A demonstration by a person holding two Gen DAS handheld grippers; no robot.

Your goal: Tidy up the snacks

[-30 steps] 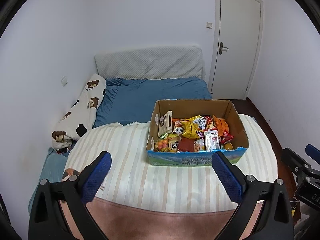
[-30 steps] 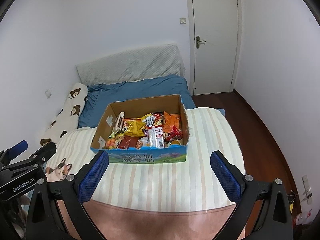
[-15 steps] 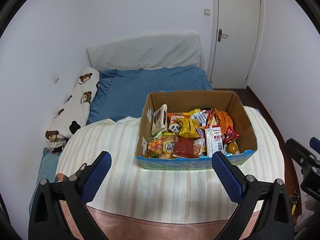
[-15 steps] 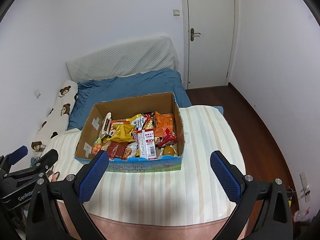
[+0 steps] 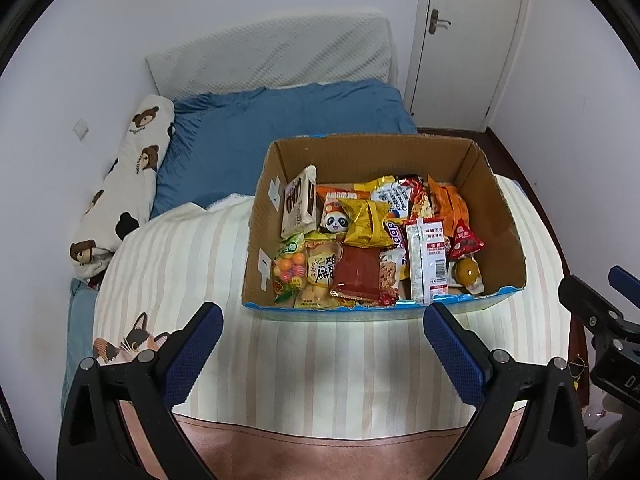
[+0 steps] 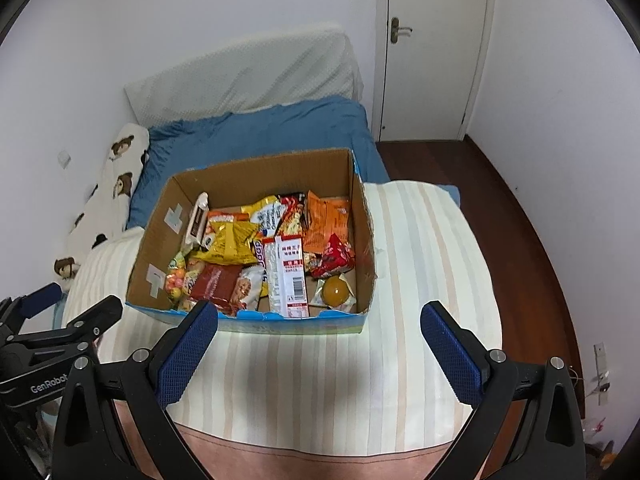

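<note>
Left gripper (image 5: 322, 324) and right gripper (image 6: 318, 322) both spread wide, nothing held, over the striped blanket (image 5: 320, 380) on the bed. Just past the tips: cardboard box (image 5: 502, 216) w/ blue front edge, sitting on the blanket. Snacks (image 5: 366, 224) fill it, piled mostly left and centre; red packet (image 5: 356, 272) and long white packet (image 5: 426, 262) near the front. Beyond the box: blue sheet (image 5: 280, 132), bear-print pillow (image 5: 128, 176) at left, white door (image 5: 476, 36) far right.

Left hand-held gripper (image 5: 322, 316) hovers agape before snack-filled cardboard box (image 5: 496, 216) on striped blanket (image 5: 320, 380).
</note>
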